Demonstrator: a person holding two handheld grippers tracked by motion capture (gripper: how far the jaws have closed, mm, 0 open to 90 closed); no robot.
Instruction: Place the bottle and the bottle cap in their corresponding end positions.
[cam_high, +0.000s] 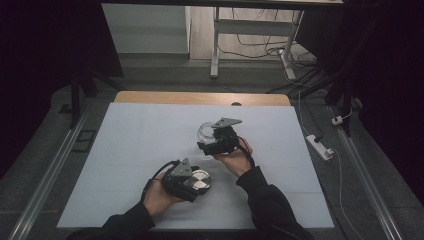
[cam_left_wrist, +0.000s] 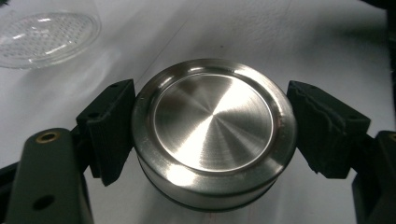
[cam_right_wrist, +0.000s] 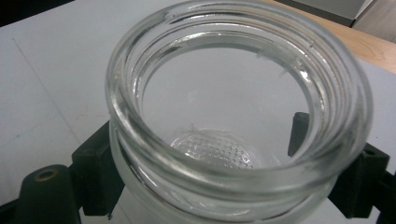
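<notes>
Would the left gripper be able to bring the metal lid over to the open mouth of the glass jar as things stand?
Probably yes. The left gripper holds the metal lid, the right gripper holds the glass jar with its mouth open, and only bare white table lies between them.

Dark long sleeves (cam_high: 270, 200), black tongs (cam_high: 218, 139) with ribbed pads (cam_left_wrist: 109, 126), grey three-cornered plates (cam_high: 226, 121), brass screws (cam_left_wrist: 47, 136)
</notes>
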